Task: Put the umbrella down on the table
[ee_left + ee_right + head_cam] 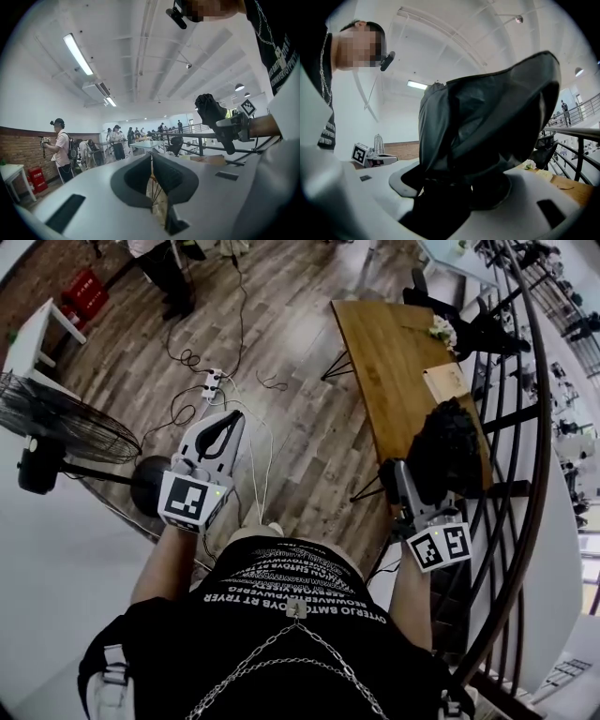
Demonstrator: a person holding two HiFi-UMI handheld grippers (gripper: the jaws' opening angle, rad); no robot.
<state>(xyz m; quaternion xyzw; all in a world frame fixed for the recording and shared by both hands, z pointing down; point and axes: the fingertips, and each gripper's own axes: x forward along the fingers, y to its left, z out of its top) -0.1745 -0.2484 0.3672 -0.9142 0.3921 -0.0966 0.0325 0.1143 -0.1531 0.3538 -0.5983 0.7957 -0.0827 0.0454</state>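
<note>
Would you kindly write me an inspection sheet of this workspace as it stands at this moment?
Surface: wooden table, mostly bare; the umbrella is not yet on it.
Job's things: black folded umbrella, held up by the table's near end.
Clutter: tan box and small white-green item on the table.
Grippers: left gripper shut, nothing in it; right gripper shut on the umbrella.
Cables: power strip and loose cables across the wooden floor.
Surroundings: floor fan at left, black railing at right, people standing farther off.
</note>
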